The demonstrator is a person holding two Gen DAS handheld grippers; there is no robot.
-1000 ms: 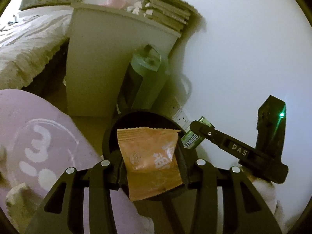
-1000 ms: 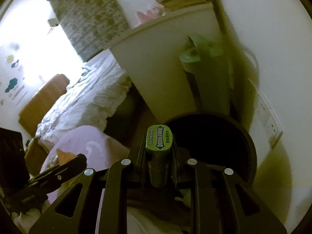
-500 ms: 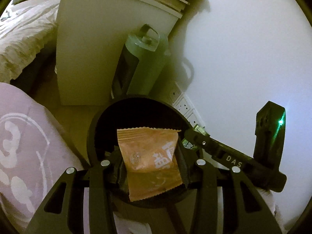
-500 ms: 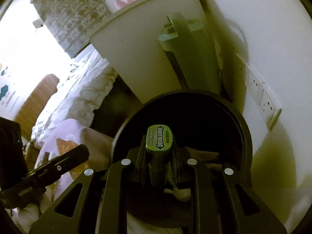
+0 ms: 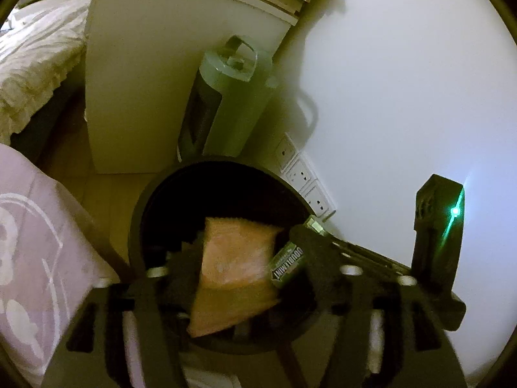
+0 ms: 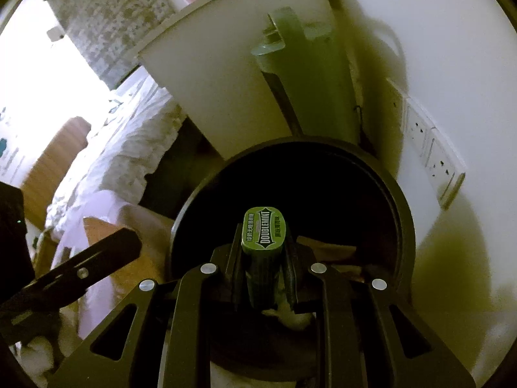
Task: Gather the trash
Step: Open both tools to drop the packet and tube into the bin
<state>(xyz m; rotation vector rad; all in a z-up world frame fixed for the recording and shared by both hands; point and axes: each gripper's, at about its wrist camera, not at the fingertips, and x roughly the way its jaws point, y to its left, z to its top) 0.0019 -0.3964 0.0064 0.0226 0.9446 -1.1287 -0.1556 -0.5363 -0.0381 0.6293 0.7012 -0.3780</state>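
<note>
A round black trash bin [image 5: 139, 213] stands on the floor by the wall; it also shows in the right wrist view [image 6: 400, 213]. My left gripper [image 5: 239, 274] is over its mouth, and an orange snack wrapper [image 5: 232, 268] sits blurred and tilted between its fingers, which look spread. My right gripper [image 6: 263, 252] is shut on a green Doublemint gum container [image 6: 264, 231] and holds it over the bin's mouth. That container [image 5: 289, 263] also shows in the left wrist view, beside the wrapper.
A white cabinet [image 5: 155, 74] and a tall green appliance [image 5: 226, 103] stand behind the bin. Wall sockets [image 5: 303, 181] are on the white wall at right. A bed [image 5: 29, 61] lies at left, and a pink cushion [image 5: 35, 258] is near left.
Both grippers moved forward over the bin. The left fingers have spread and the orange wrapper has tilted and blurred between them. The right gripper still holds the gum container.
</note>
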